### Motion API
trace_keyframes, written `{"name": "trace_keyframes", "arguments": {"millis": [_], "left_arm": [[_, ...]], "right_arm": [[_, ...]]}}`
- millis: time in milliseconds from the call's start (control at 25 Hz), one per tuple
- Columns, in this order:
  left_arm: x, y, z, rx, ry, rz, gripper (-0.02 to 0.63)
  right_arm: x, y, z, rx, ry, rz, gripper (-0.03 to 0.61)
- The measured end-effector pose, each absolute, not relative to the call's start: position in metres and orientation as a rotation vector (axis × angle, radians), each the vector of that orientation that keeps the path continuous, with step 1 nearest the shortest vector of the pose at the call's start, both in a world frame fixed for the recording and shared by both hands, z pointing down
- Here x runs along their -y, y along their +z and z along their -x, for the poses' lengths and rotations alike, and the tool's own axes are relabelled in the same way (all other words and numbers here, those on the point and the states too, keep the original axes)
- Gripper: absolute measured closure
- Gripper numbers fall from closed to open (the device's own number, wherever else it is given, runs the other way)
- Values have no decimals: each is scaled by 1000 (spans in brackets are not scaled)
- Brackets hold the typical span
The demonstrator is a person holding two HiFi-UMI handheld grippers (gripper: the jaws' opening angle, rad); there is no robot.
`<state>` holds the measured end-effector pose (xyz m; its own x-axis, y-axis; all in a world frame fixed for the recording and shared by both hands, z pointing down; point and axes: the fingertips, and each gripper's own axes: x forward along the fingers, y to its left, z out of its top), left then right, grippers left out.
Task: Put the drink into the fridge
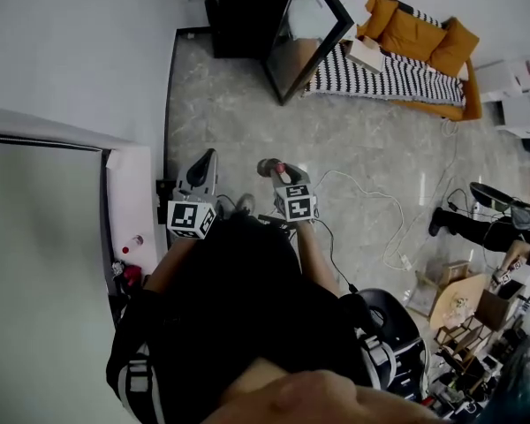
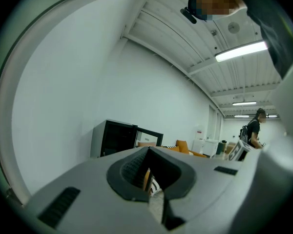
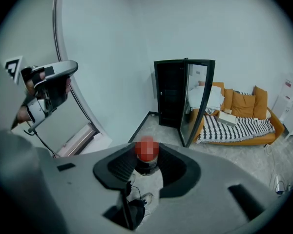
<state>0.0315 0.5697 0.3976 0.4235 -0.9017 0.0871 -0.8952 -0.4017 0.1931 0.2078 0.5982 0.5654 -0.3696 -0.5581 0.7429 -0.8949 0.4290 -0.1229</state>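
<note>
A dark drink bottle (image 3: 146,161) with a red cap sits between the jaws of my right gripper (image 3: 147,164), which is shut on it and tilts down. In the head view the drink (image 1: 279,170) shows at the tip of the right gripper (image 1: 274,168), above the grey floor. The black fridge (image 1: 247,11) stands ahead against the wall, its glass door (image 1: 311,35) swung open; the fridge (image 3: 170,94) is well beyond the drink. My left gripper (image 1: 208,159) is held level beside the right one, jaws together and empty (image 2: 149,172).
An orange sofa (image 1: 411,47) with a striped blanket stands right of the fridge. White cables (image 1: 384,223) trail over the floor on the right. A white wall and ledge (image 1: 128,197) run along the left, with a small bottle (image 1: 132,244). Another person (image 1: 486,223) and clutter are far right.
</note>
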Motion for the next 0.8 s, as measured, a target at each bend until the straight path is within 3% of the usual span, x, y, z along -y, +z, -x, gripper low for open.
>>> {"name": "trace_keyframes", "arguments": {"millis": [360, 800], "left_arm": [[-564, 402, -38, 1613, -13, -2451, 609], [-477, 421, -22, 1536, -45, -2428, 609]], "right_arm": [[-582, 561, -225, 2089, 672, -1207, 458], [-518, 570, -217, 2028, 700, -1256, 457]]}}
